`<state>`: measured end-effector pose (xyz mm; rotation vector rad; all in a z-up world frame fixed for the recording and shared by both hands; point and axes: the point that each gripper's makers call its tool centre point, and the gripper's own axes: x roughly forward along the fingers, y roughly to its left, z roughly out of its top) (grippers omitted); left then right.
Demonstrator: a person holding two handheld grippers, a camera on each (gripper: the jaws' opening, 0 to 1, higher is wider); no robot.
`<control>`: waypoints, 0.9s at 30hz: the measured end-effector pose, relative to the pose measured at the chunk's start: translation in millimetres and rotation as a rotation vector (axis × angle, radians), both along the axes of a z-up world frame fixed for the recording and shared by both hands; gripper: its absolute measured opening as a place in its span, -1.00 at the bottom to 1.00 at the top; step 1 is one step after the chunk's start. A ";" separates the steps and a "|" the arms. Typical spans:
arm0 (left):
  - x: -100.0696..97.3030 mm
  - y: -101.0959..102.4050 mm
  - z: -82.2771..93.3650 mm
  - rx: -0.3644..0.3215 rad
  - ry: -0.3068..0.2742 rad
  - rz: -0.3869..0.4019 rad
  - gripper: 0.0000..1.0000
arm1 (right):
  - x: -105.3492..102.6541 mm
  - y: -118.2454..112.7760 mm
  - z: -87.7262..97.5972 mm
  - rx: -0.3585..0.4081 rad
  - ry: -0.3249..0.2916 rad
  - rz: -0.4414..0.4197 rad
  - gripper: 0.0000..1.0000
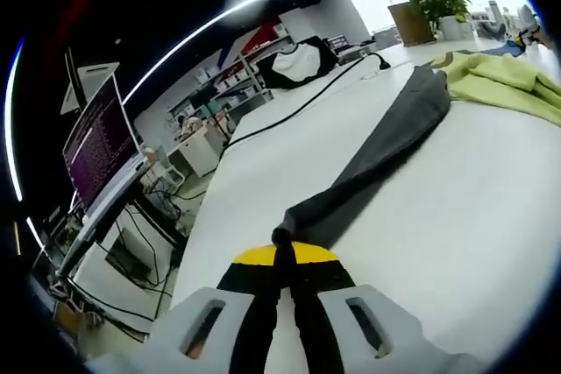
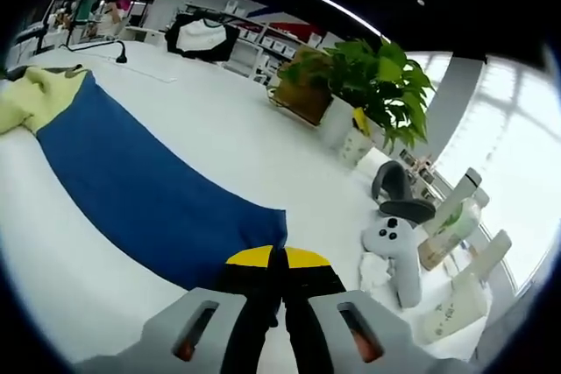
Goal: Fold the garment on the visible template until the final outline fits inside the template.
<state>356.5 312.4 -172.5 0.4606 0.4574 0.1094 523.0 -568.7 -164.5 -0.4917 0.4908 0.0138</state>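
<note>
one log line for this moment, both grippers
left gripper: shut on grey cloth | right gripper: shut on blue cloth | surface: white table | stage: ends pinched

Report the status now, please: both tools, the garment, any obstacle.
Left tool shut on grey garment end. Right tool shut on blue garment edge. Yellow-green cloth lies at the far end. Plant and bottles beside the right tool.

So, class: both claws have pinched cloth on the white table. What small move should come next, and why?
Probably draw both claws toward the yellow-green garment: the left claw pinches the grey cloth and the right claw the blue cloth, both stretched flat.
</note>
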 end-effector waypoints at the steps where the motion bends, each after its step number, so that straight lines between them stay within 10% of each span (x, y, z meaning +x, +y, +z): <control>1: 0.1 0.5 -0.1 -0.001 0.000 0.001 -0.94 | 0.0 -1.0 -0.6 0.006 0.001 -0.003 -1.00; 27: 1.7 9.4 -5.0 0.019 0.013 -0.007 -0.94 | -3.4 -18.3 -7.6 0.016 0.008 -0.032 -1.00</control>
